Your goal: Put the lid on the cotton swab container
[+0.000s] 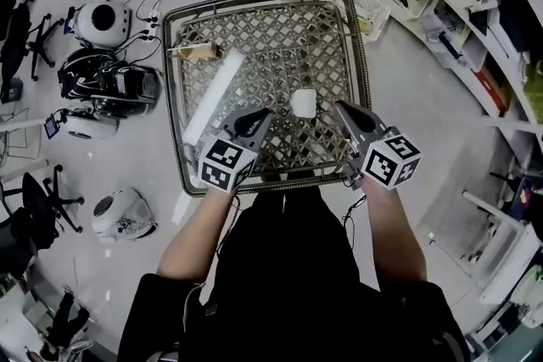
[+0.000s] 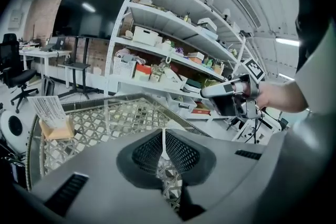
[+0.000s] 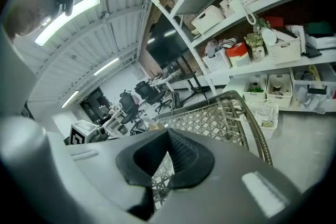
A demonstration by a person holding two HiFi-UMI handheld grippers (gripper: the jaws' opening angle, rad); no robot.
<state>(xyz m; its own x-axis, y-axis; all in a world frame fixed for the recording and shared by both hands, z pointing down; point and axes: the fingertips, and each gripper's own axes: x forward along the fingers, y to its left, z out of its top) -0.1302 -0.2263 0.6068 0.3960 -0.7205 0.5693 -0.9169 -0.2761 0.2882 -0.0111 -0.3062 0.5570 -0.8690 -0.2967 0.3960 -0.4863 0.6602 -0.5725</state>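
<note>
Currently left gripper (image 2: 164,135) fingers (image 2: 148,150) together, empty; right gripper (image 3: 168,136) same.

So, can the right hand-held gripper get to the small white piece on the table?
Probably yes: the small white piece lies close to the right hand-held gripper, nothing between; its jaws are shut.

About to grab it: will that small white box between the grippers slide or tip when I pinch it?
The white box looks low and squat, so it probably won't tip. It sits on the glossy table, so it may slide.
</note>
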